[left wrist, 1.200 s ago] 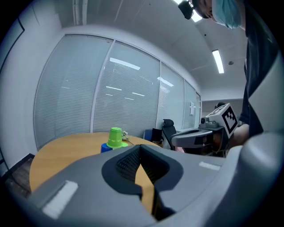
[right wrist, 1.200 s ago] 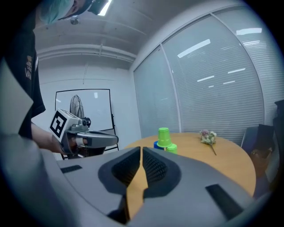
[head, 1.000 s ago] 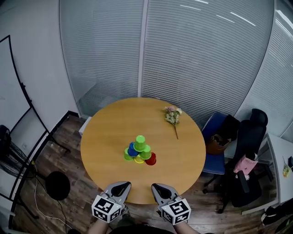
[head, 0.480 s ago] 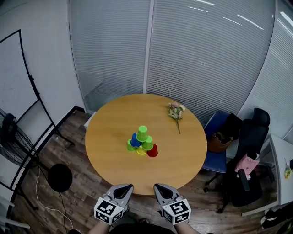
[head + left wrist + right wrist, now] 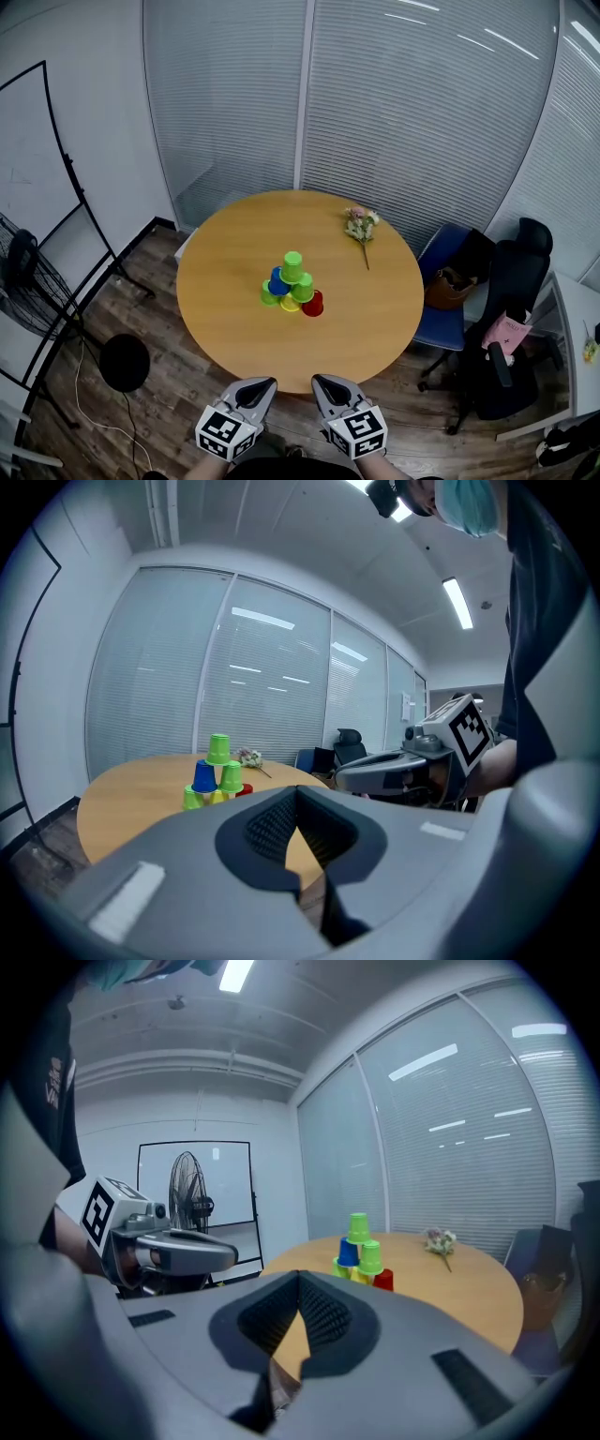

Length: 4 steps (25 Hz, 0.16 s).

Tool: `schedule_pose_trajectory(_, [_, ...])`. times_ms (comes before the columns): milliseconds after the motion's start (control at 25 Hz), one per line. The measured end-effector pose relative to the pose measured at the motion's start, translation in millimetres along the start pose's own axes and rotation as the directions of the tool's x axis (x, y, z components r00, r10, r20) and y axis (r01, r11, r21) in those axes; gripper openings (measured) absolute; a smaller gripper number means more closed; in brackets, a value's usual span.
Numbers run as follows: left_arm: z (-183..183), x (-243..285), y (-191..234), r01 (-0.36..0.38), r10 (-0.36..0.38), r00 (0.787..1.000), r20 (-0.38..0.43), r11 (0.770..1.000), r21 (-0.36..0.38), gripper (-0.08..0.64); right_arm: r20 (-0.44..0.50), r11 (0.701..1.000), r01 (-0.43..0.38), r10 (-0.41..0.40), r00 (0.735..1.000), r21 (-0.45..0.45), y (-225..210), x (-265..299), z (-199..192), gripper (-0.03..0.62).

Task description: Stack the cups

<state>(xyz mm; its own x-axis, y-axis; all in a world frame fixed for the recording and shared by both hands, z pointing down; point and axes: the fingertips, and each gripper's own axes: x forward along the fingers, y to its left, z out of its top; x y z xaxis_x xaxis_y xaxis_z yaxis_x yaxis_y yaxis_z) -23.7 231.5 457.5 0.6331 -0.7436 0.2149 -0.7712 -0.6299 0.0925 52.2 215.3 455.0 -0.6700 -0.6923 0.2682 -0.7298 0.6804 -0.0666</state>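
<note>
Wooden round table (image 5: 220,314), head view: the pyramid of green, blue, yellow and red plastic cups (image 5: 291,287) stands near its middle, long axis upright. The left gripper (image 5: 261,384) and right gripper (image 5: 324,382) hang off the near edge, well apart from the cups and about equally far.

Left gripper view: jaws clenched together, empty; cups ahead, left of the tips.

Right gripper view: jaws pressed together on nothing; cups ahead, slightly right. Rear bottom cups are hidden, so the count is unclear.
</note>
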Motion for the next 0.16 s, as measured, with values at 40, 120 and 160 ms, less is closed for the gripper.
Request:
schedule_pose_trajectory(40, [0.5, 0.4, -0.8, 0.001, -0.001, 1.000, 0.002, 1.000, 0.000, 0.010, 0.001, 1.000, 0.000, 0.000, 1.000, -0.001, -0.4, 0.1, 0.4, 0.014])
schedule_pose_trajectory(120, [1.1, 1.1, -1.1, 0.001, -0.001, 1.000, 0.005, 1.000, 0.000, 0.009, 0.004, 1.000, 0.001, -0.001, 1.000, -0.003, -1.3, 0.7, 0.8, 0.014])
schedule_pose_trajectory(160, [1.3, 1.5, -1.1, 0.001, -0.001, 1.000, 0.006, 1.000, -0.001, 0.009, 0.004, 1.000, 0.001, -0.001, 1.000, -0.004, -1.8, 1.2, 1.0, 0.014])
